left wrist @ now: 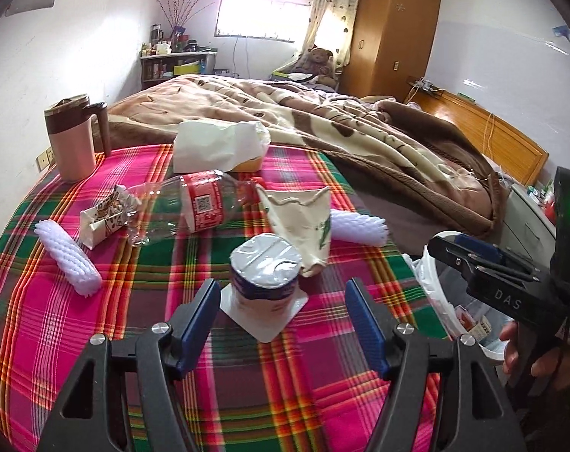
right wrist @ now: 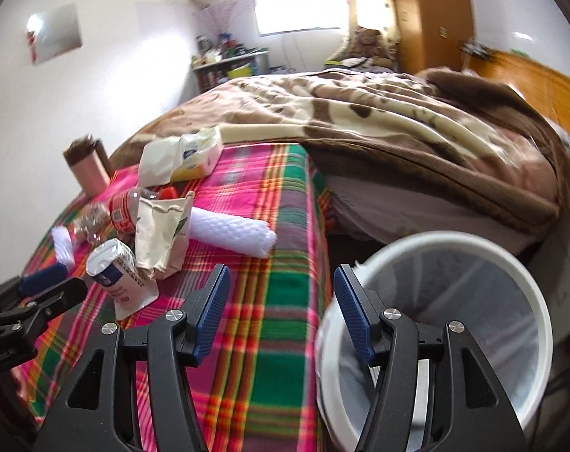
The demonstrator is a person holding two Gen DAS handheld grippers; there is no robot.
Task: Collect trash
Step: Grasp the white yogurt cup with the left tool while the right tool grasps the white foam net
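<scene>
1. Left wrist view. A plaid cloth (left wrist: 96, 301), woven in pink, green and red, covered the near surface.
2. A sealed cup (left wrist: 264, 269), cylindrical with a wrinkled foil lid and a blue-and-white label, stood on a square white card just ahead of the left gripper (left wrist: 281, 320).
3. The left gripper's jaws, faced with ribbed blue pads, stood apart and empty; the cup lay beyond the fingertips, untouched.
4. A crushed clear plastic bottle (left wrist: 187, 207) with a red label lay on its side. Beside it lay a torn cream paper bag (left wrist: 304, 218) and a small crumpled carton (left wrist: 104, 218).
5. Two white foam-net sleeves, tubular and knobbly, lay at left (left wrist: 68, 260) and right (left wrist: 360, 228).
6. A pink mug (left wrist: 74, 139) with brown lid stood at far left; a tissue pack (left wrist: 217, 147) sat behind the bottle.
7. The right gripper (left wrist: 469, 260) showed at the right edge over a white bin (left wrist: 435, 286), with a hand (left wrist: 526, 354) on its handle.
8. Right wrist view (blurred). The right gripper's (right wrist: 281, 316) jaws stood open, holding nothing, one finger over the cloth and the other at the rim of the round, liner-fitted bin (right wrist: 529, 282).
9. The cup (right wrist: 113, 271), paper bag (right wrist: 164, 233) and a foam sleeve (right wrist: 232, 231) lay on the cloth at left.
10. A brown-and-cream fleece blanket (right wrist: 398, 124) lay rumpled on the bed behind.
</scene>
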